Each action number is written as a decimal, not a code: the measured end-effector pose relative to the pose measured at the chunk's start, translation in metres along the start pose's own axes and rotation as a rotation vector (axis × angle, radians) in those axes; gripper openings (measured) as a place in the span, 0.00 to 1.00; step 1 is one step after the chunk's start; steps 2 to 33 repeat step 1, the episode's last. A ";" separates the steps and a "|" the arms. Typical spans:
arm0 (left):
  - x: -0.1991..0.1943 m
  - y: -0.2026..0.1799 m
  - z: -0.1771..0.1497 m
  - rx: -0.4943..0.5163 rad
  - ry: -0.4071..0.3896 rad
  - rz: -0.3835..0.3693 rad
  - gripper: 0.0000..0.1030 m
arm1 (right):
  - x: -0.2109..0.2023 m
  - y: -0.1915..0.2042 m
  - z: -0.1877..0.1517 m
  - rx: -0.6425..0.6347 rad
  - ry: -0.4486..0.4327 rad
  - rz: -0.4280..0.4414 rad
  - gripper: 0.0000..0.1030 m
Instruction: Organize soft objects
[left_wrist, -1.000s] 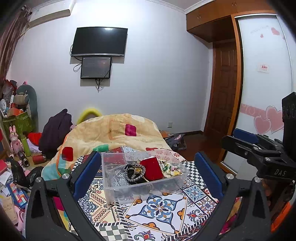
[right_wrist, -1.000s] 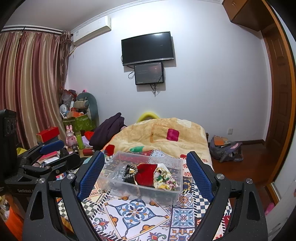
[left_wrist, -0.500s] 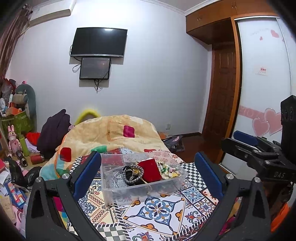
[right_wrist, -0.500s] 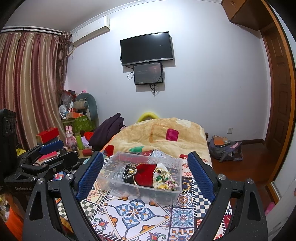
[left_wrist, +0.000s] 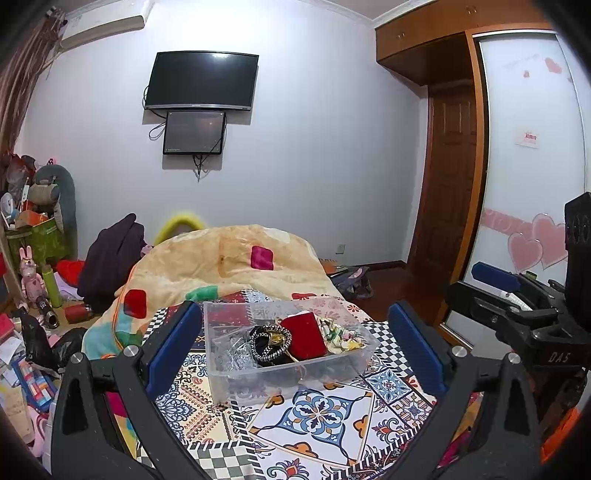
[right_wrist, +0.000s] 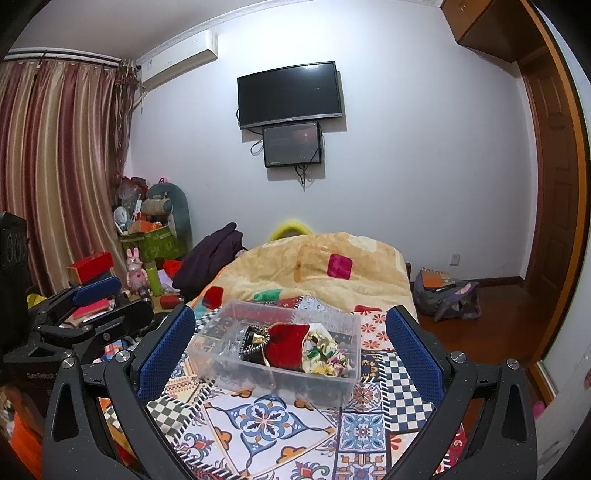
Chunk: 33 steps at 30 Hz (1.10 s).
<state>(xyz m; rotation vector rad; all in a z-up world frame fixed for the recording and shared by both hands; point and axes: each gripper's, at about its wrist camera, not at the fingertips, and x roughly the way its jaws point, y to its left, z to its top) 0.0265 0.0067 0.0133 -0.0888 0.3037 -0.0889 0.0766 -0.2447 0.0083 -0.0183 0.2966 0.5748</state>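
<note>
With both sets of tongs spread wide and empty, nothing is gripped right now. Left gripper (left_wrist: 291, 347) hangs above the near edge of the patterned cloth (left_wrist: 317, 413), fingers framing the clear plastic bin (left_wrist: 229, 384) without touching it. Right gripper (right_wrist: 291, 350) does the same from the other side, also clear of the bin (right_wrist: 347, 387).

Bin sits mid-cloth, toward the far edge where the quilt (left_wrist: 236, 254) begins. Inside, from left wall to right wall: clear crinkly stuff I can't identify, a black braided scrunchie (left_wrist: 269, 343), a red pouch (left_wrist: 304, 336), and a floral fabric piece (left_wrist: 340, 338). In the right wrist view the same order holds: scrunchie (right_wrist: 255, 341), red pouch (right_wrist: 286, 345), floral fabric (right_wrist: 323, 356).

Progress read: soft items look already collected in the bin, and no loose ones show on the visible cloth. So either near done, or the remaining work is sorting or taking pieces out of the bin. Can't tell which from here. Clutter off the left edge of the cloth looks unrelated.
</note>
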 end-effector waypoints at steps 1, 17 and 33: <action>0.000 0.001 0.001 -0.004 0.003 -0.002 0.99 | 0.000 0.000 0.000 0.000 0.002 0.000 1.00; 0.000 0.001 0.001 -0.004 0.003 -0.002 0.99 | 0.000 0.000 0.000 0.000 0.002 0.000 1.00; 0.000 0.001 0.001 -0.004 0.003 -0.002 0.99 | 0.000 0.000 0.000 0.000 0.002 0.000 1.00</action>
